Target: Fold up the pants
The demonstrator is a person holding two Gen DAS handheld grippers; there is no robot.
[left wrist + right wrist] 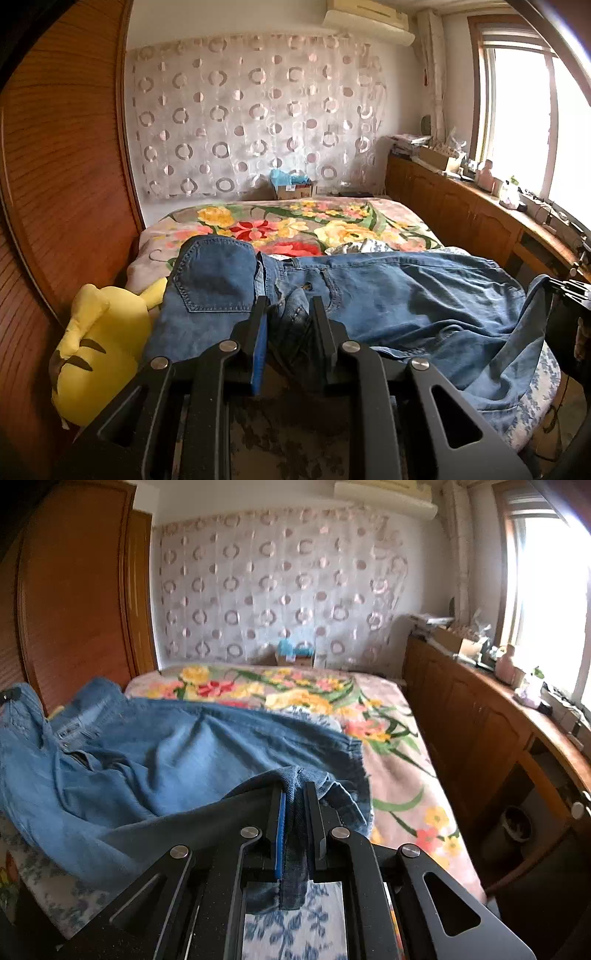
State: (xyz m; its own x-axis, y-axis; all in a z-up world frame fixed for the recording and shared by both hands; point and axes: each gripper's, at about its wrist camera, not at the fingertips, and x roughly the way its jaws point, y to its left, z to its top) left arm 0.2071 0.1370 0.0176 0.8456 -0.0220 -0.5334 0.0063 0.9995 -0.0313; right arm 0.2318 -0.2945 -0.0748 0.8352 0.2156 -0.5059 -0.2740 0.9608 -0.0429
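While the blue denim pants [388, 295] lie spread across the near part of the bed with the floral blanket [295, 225], both tools have hold of them. The left tool [290, 314] has its two black fingers drawn in on a bunched fold of denim near the fly and waistband, with a blue pad [260, 354] showing on the inner face of its left finger. Just left of that grip, a part of the pants bearing a stitched back pocket [218, 273] faces up. A yellow plush toy [99, 354] sits at the bed's left edge, touching the denim, beside the brown wooden slatted wardrobe [55, 166].

In the right wrist view, the right tool [295, 797] is closed narrowly on a hemmed edge of a pant leg [293, 849], the cloth pinched between its fingers and hanging down behind them over a white sheet with a blue flower print [295, 923]. The rest of that leg drapes to the left, and the other leg [258, 734] lies flat on the blanket beyond.

A sheer curtain with a ring pattern [255, 114] covers the far wall. A long brown wooden cabinet [480, 731] runs along the right side under a bright window [550, 602], its top crowded with small items too blurred to name.
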